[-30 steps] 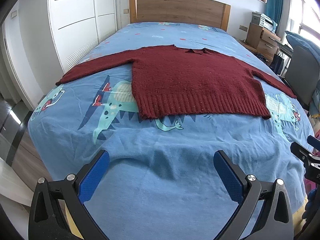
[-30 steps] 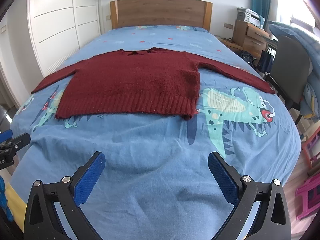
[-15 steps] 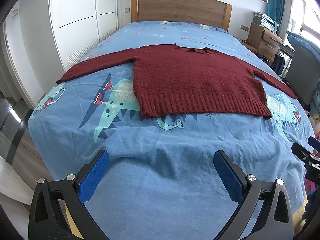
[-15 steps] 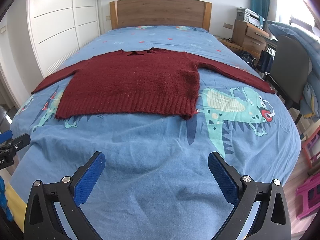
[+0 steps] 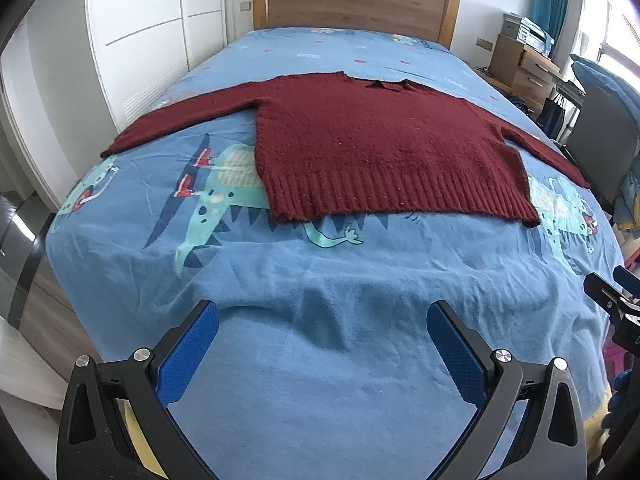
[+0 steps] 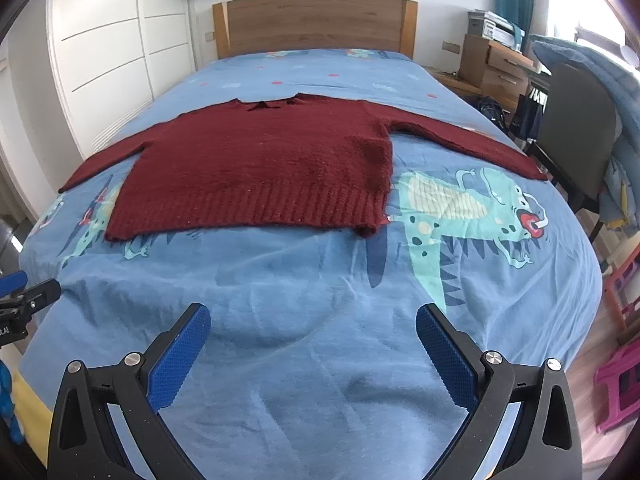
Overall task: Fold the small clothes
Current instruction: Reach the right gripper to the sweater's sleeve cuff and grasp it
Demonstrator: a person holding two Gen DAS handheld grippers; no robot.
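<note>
Both wide-open, empty claws, left and right, have edged closer to the flat sweater ahead, folding unstarted.

No legible text, only cut-off white letters on the left claw.

One red sweater – one bed, one chair, two grippers.
</note>
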